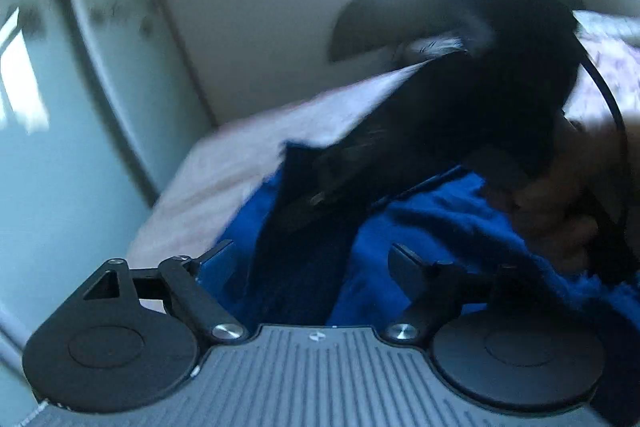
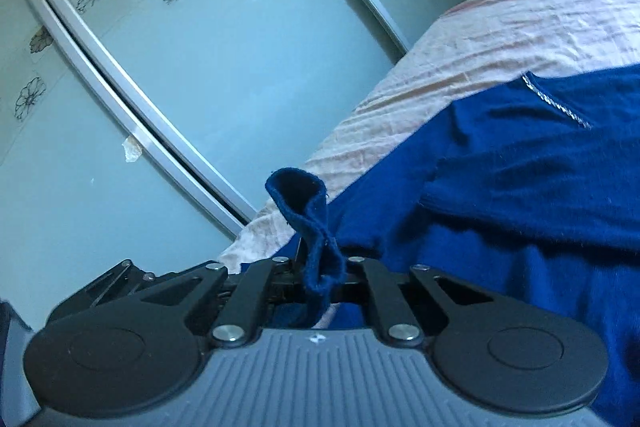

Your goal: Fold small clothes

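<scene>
pink crumpled bedsheet (image 2: 520, 27) beside frosted flower-printed wardrobe doors (image 2: 200, 67)

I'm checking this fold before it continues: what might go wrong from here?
The right claw pinches only a narrow edge of the blue garment; it may slip out. The left claw is open and holds nothing, so the fold could sag unevenly. The garment lies near the bed edge and could slide off.

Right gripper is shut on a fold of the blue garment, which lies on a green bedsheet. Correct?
Not quite. The right gripper is shut on a fold of the blue garment, but the bedsheet is pale pink, not green. The right wrist view shows it; the greenish surface there is the glass wardrobe door beside the bed.
</scene>
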Action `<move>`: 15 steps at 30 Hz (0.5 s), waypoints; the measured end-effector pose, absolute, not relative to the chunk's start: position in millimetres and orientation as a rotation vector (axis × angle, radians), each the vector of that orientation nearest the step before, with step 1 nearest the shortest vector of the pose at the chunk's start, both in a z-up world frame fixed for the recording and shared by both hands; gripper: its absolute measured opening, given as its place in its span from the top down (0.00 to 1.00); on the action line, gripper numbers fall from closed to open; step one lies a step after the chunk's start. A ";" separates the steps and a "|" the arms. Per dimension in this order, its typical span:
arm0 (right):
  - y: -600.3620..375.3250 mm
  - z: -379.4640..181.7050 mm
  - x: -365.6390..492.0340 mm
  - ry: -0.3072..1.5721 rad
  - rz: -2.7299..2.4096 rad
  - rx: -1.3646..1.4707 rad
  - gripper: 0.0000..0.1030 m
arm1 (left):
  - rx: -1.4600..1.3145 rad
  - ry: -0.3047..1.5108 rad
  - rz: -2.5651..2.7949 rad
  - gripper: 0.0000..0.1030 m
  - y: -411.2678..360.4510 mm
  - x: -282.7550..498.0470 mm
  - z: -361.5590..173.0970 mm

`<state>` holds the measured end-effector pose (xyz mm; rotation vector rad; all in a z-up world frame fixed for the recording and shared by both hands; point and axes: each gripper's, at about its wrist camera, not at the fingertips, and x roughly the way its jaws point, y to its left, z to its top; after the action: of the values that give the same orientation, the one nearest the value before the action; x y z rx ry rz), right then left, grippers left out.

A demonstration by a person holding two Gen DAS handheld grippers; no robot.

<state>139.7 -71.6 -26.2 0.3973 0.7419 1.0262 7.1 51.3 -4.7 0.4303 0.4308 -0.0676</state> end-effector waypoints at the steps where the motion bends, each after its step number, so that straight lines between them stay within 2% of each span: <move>1: -71.5 -23.8 139.3 0.740 1.032 0.400 0.94 | 0.465 0.407 -0.053 0.17 46.1 9.7 -8.2; 5: -75.4 -15.4 134.8 0.724 1.028 0.403 0.94 | 0.546 0.409 0.016 0.21 34.5 30.1 -21.0; 7: -77.6 -13.8 133.9 0.712 1.013 0.400 0.94 | 0.549 0.425 0.037 0.38 35.0 39.7 -24.9; 8: -79.1 -12.6 133.5 0.704 1.008 0.397 0.94 | 0.541 0.439 0.046 0.43 36.5 44.9 -26.2; 10: -82.5 -10.4 133.5 0.688 0.993 0.395 0.94 | 0.497 0.484 0.055 0.70 42.2 56.0 -27.3; 11: -85.3 -8.8 133.4 0.680 0.989 0.398 0.94 | 0.459 0.510 0.056 0.76 47.3 60.1 -26.6; 12: -87.1 -7.7 133.6 0.674 0.985 0.397 0.94 | 0.422 0.526 0.059 0.87 52.8 62.6 -25.3; 13: -89.3 -6.1 133.4 0.665 0.976 0.389 0.94 | 0.372 0.536 0.053 0.93 58.7 65.1 -23.3; 15: -92.9 -3.7 132.9 0.647 0.954 0.364 0.94 | 0.313 0.530 0.044 0.94 63.1 65.1 -17.7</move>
<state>132.9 -92.9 -3.7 0.3642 0.6470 0.9539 65.1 63.1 -17.7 0.3126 0.5297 0.0440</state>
